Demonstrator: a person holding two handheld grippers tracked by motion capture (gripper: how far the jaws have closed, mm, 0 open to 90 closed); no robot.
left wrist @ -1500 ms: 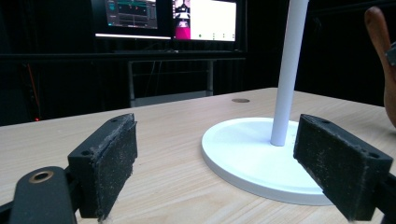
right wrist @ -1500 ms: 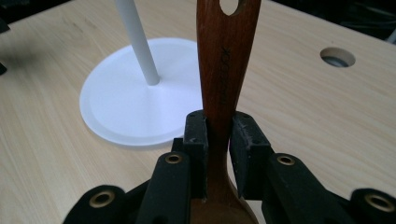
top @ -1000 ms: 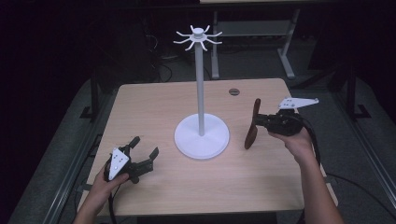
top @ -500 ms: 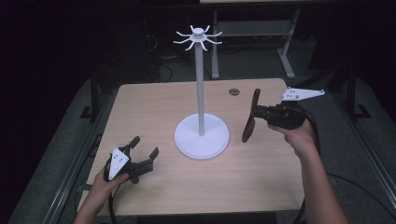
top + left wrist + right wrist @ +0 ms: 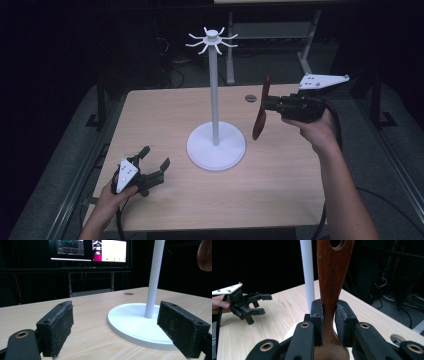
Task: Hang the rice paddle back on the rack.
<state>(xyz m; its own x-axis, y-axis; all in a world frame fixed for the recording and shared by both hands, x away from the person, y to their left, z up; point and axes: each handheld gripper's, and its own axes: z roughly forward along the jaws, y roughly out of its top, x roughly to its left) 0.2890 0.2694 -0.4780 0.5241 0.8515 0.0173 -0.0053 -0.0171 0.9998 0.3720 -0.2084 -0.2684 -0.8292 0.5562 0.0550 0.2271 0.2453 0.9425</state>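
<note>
Clamping wooden spoon (image 5: pixel 329 287) upright, right gripper (image 5: pixel 329 322), beside stand (image 5: pixel 215 145)

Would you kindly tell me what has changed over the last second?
The right gripper has risen, lifting the wooden spoon it stays clamped on, higher beside the stand's pole. The left gripper has stayed open and still above the table; the stand has not moved.

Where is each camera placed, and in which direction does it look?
High view: above the person's side, facing forward and down on the table; both forearms show.
Left gripper view: low on the left gripper, facing the white stand between open jaws.
Right gripper view: on the right gripper, along jaws shut on the wooden spoon.
All views share the stand.
</note>
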